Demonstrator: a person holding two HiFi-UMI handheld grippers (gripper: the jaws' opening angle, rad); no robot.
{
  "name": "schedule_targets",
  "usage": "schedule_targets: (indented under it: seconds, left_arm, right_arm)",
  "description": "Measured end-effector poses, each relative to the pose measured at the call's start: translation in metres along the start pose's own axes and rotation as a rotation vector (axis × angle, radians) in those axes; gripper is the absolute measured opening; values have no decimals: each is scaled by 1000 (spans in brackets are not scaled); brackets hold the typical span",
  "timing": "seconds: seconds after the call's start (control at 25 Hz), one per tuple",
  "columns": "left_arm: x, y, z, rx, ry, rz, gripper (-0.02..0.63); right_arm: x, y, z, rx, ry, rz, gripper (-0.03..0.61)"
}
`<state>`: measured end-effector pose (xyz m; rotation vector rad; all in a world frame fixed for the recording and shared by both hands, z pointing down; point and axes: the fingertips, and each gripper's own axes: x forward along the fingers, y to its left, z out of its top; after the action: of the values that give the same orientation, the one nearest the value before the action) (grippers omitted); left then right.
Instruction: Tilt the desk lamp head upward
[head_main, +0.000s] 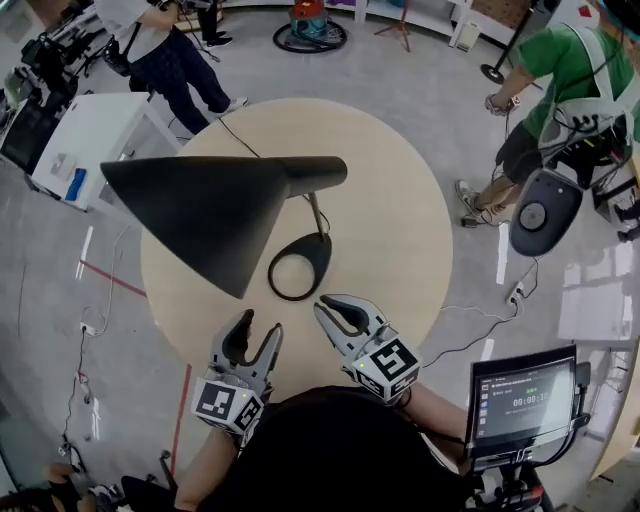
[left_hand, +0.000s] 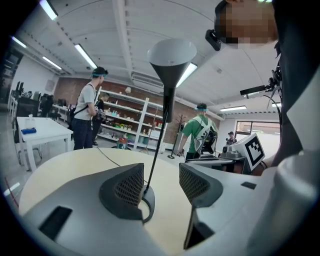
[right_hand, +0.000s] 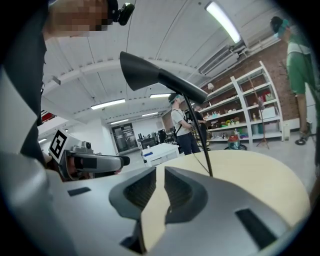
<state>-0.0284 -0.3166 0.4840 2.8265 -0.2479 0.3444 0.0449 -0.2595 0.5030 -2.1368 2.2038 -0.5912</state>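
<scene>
Claw on my left (left_hand: 161, 184) stands moderately wide and empty. Through the gap I see the desk lamp's thin stem (left_hand: 159, 145) and its black loop base (left_hand: 146, 200) further along the counter (head_main: 400, 230). The pads touch neither. Right claw (right_hand: 160, 187) is narrow, its jaws almost together with only a slit of pale counter showing between them, and it grips nothing.

Both claws hover over the near edge of the round wooden counter, side by side, short of the lamp base. The lamp stands near the middle of the counter. Its black cone head (head_main: 210, 205) sits high on the stem, reaching out toward my left, with the wide mouth turned toward the left claw. In the head view the left claw shows just below the cone's wide rim. A cord (head_main: 235, 135) runs across the counter's far side.

Beyond the counter I can see a white table (head_main: 90, 140) and a person in a green top (head_main: 560, 60).
</scene>
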Motion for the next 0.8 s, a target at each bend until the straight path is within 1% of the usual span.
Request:
schedule_targets:
  seconds: [0.52,0.8]
  left_arm:
    - [-3,-8,-12,-4,17,2,229]
    - [-1,-12,-18,-4,28,-7,229]
  right_arm:
    - [-2,4,4,-67,-2,15,54]
    - [-4,3,1,-65,0,10,54]
